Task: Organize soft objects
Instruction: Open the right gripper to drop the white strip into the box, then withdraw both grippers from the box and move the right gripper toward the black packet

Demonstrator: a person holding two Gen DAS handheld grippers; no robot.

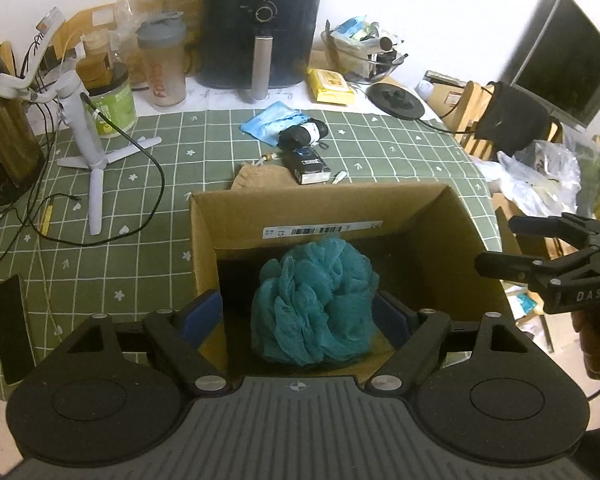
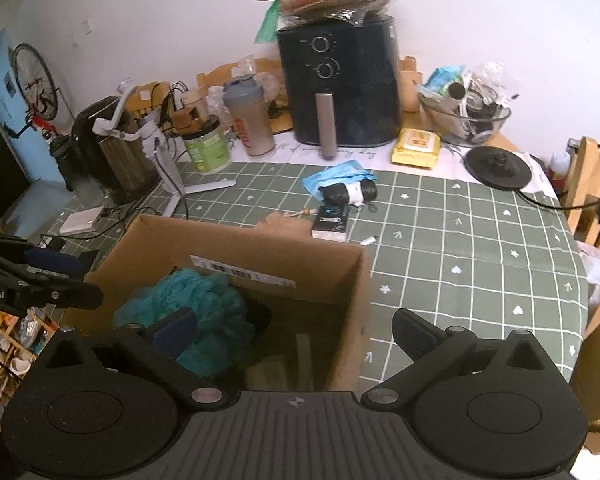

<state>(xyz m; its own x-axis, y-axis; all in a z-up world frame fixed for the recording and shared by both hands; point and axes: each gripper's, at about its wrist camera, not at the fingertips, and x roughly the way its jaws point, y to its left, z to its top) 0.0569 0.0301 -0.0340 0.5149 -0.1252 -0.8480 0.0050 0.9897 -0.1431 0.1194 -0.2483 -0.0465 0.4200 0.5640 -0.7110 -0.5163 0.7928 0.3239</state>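
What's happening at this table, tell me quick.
A person holds a gripper in each hand over an open cardboard box on the green checked tablecloth. The left gripper has its fingers on either side of a teal mesh bath sponge inside the box; whether they press on it is unclear. The right gripper hangs wide open and empty over the box's near right corner.

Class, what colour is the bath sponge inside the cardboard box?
The bath sponge is teal, seen best in the left wrist view.

box (image 2: 236, 240) floor hidden, label (image 1: 320, 230) unreadable
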